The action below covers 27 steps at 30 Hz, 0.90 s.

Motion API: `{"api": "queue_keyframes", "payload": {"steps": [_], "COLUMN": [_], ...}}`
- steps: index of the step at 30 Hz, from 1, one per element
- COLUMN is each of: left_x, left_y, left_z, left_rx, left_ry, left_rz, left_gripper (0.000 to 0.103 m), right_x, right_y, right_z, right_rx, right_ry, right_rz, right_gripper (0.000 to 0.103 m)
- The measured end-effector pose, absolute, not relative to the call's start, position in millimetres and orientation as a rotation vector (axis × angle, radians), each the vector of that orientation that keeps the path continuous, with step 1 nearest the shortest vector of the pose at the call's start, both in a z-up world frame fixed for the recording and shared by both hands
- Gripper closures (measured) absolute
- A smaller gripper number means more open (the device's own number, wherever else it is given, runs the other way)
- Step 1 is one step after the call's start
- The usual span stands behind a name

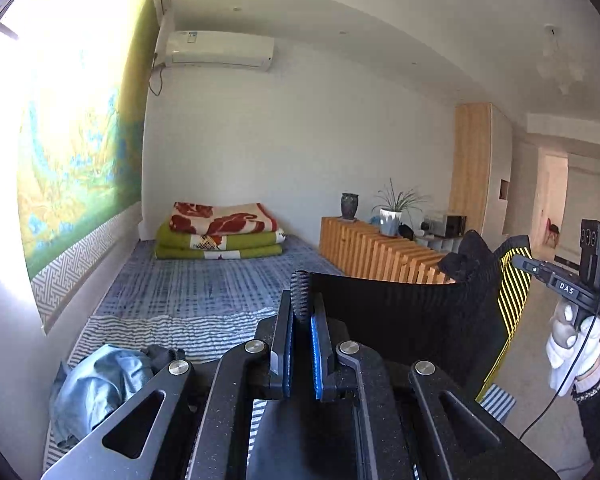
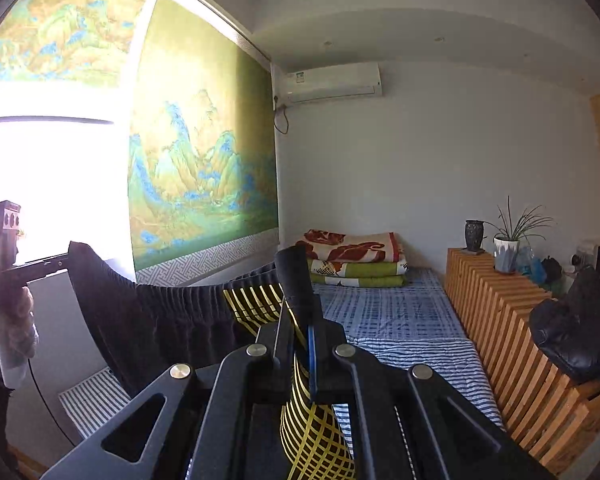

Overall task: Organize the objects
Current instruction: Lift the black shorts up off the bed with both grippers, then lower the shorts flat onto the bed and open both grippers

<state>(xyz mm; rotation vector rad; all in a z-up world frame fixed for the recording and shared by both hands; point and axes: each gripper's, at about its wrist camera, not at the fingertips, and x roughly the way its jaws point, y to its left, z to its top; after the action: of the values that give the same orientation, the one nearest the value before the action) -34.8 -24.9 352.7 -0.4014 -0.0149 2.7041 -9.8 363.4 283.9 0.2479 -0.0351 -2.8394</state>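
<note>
Black shorts (image 1: 400, 316) with yellow stripes, stretched by the waistband above the bed (image 1: 203, 280). Left gripper (image 1: 302, 312) clamps one end of the waistband, right gripper (image 2: 297, 320) the other. Folded blankets (image 1: 219, 232) lie by the wall.

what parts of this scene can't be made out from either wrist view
- Black garment: its lower part is cut off behind the left tongs in the left wrist view, so its type is unclear.
- Window: blown out by glare in the right wrist view, nothing outside is readable.
- Small items beside the potted plant: too small to identify.
- Blue cloth: partly hidden by the tongs' frame.
</note>
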Motion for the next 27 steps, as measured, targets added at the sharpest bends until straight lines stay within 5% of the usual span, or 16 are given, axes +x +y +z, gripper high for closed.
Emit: {"api": "queue_keyframes", "payload": {"steps": [7, 18, 24, 27], "left_x": [-179, -463, -538, -547], "left_y": [-20, 8, 24, 25], "left_z": [261, 1, -97, -113], "left_rx": [-0.693, -1.23, -1.395, -1.439], "left_ry": [-0.082, -0.156, -0.135, -0.152], "left_rz": [2.7, 2.626, 2.58, 2.588], "left_gripper": [0.096, 0.096, 0.092, 0.086], "right_x": [-111, -374, -458, -476], "right_y": [367, 359, 360, 361], "right_z": [217, 13, -82, -107], "right_rx": [0.483, 1.059, 1.277, 1.362], "right_ry": [-0.068, -0.186, -0.163, -0.161], "right_rz": [-2.827, -2.794, -2.768, -2.734], "right_gripper": [0.099, 0.099, 0.098, 0.087]}}
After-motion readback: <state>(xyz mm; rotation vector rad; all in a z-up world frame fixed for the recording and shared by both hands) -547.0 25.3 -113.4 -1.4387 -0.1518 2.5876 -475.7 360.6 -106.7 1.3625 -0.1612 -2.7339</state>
